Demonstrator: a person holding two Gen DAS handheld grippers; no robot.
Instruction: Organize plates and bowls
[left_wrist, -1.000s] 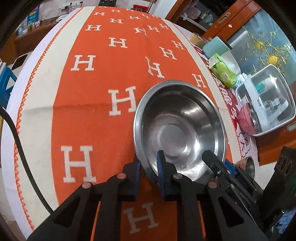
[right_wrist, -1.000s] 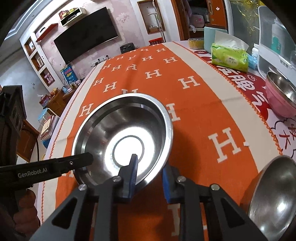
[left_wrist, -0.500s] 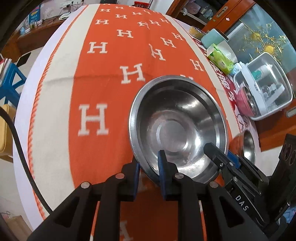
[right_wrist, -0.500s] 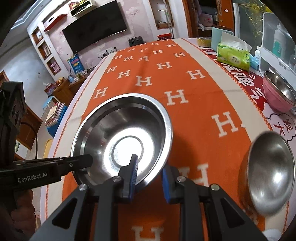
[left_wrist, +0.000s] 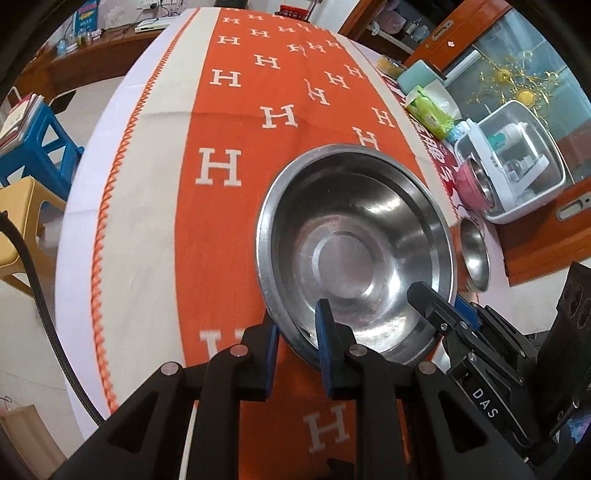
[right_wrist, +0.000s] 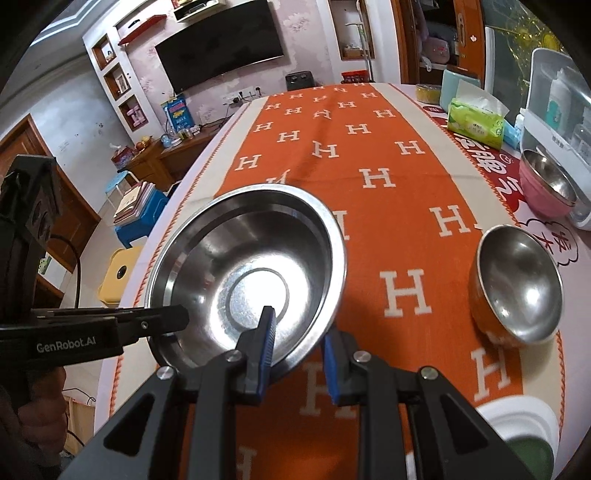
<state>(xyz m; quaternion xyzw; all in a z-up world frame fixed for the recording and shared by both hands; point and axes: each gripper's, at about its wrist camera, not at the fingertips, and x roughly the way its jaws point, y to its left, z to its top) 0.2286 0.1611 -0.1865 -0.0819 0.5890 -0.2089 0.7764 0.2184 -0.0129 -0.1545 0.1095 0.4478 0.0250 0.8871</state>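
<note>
**Operator:** Where is the work item, and what is the tong state?

**Technician:** The large steel bowl is held above the orange tablecloth. The left gripper is closed narrow on its rim at 6 o'clock in the left view. The right gripper clamps the rim the same way, one finger inside, one outside.

**Operator:** What is the correct procedure?

**Technician:** Keep both grips level and move them together. Likely destination: the small steel bowl at 3 o'clock, or the pink bowl at 2 o'clock. Lower squarely; the thin, slick rim may slip. Release one side at a time.
</note>
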